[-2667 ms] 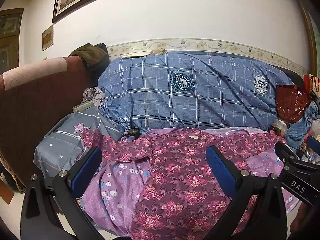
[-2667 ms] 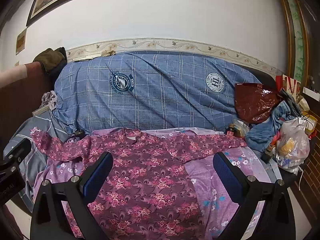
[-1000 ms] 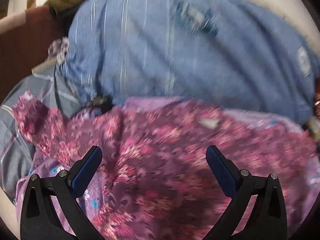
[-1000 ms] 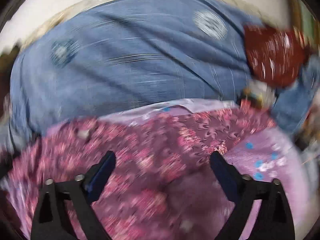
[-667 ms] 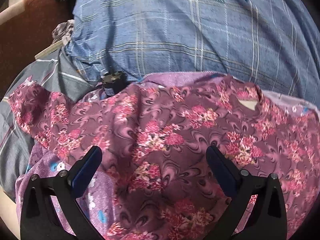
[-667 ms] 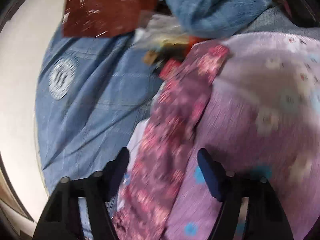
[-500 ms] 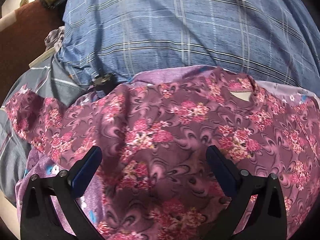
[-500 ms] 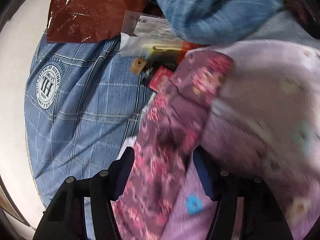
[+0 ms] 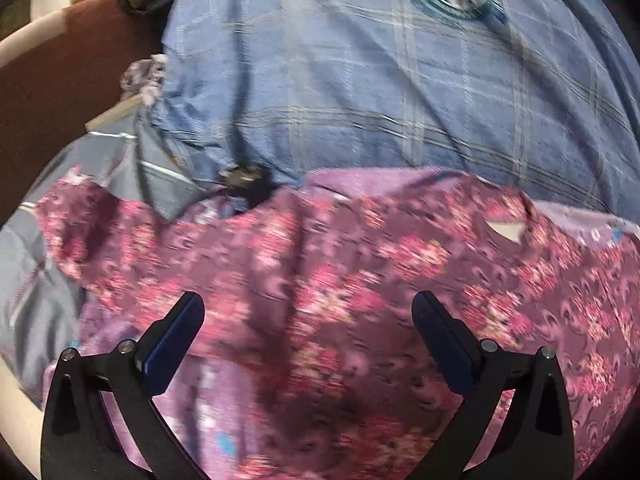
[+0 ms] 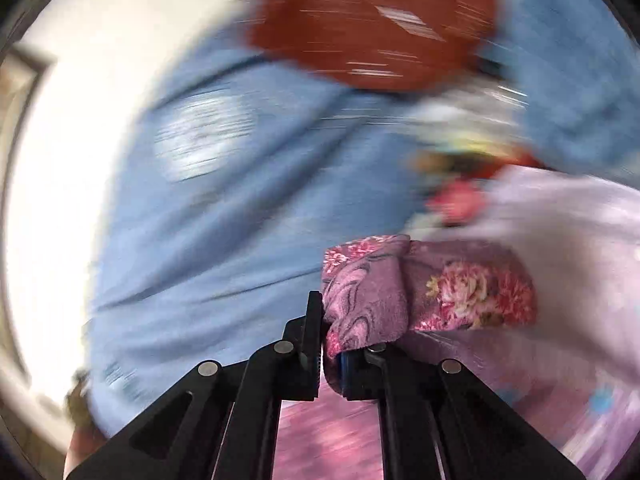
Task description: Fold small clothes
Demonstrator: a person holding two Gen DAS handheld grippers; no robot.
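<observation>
step in hand: sleeve fold. right hand-held gripper (image 10: 330, 344) pinching floral top (image 9: 360, 300) sleeve cuff; left hand-held gripper (image 9: 308, 340) spread, empty, above shoulder. next: carry cuff across body.

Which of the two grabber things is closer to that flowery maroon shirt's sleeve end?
The right gripper: it is shut on the sleeve end. The left gripper is open above the flowery maroon shirt, its body part, gripping nothing.
</observation>
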